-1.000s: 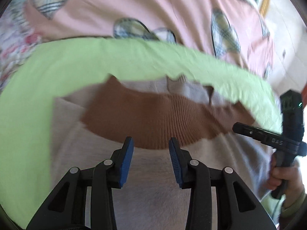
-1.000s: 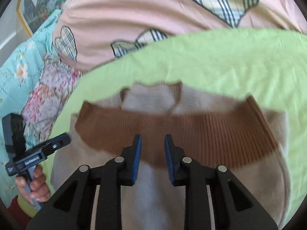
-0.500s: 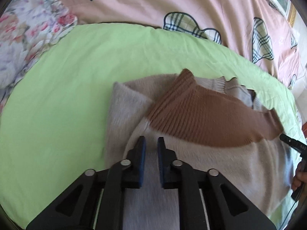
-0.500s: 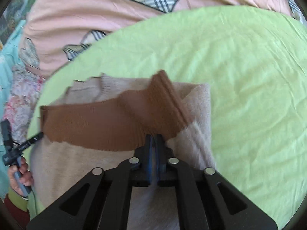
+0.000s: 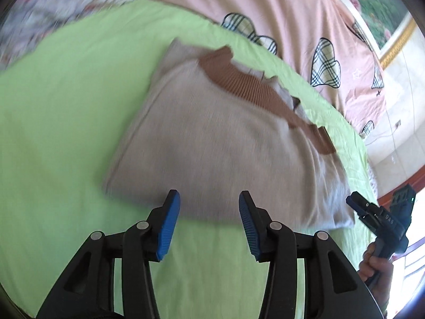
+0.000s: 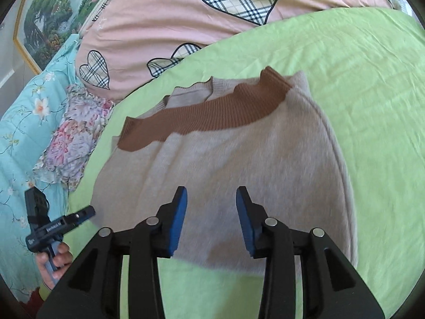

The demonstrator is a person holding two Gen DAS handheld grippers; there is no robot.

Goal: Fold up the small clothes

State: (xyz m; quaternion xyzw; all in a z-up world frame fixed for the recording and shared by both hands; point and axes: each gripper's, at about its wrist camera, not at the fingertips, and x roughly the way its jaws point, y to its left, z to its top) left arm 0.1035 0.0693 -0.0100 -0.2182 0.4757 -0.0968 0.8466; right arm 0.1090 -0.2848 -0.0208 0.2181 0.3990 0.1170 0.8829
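Observation:
A small beige knit sweater (image 5: pixel 220 143) with a brown ribbed band (image 5: pixel 255 87) lies folded on a lime-green sheet (image 5: pixel 61 122). It also shows in the right wrist view (image 6: pixel 239 164), its brown band (image 6: pixel 207 117) along the far edge. My left gripper (image 5: pixel 208 220) is open and empty, just short of the sweater's near edge. My right gripper (image 6: pixel 211 219) is open and empty over the sweater's near edge. Each gripper shows in the other's view: the right one (image 5: pixel 382 218) beside the sweater's right corner, the left one (image 6: pixel 58 226) at its left.
A pink quilt with plaid hearts (image 6: pixel 186 21) lies behind the green sheet. A floral cloth (image 6: pixel 71 135) and a teal flowered blanket (image 6: pixel 24 122) lie to the left. A framed picture (image 6: pixel 45 18) hangs on the wall. The green sheet extends to the right (image 6: pixel 372 85).
Both grippers were shut on the sweater half a second ago; now both are open and drawn back toward its near edge. The sweater lies flatter, with the brown band at the far side.

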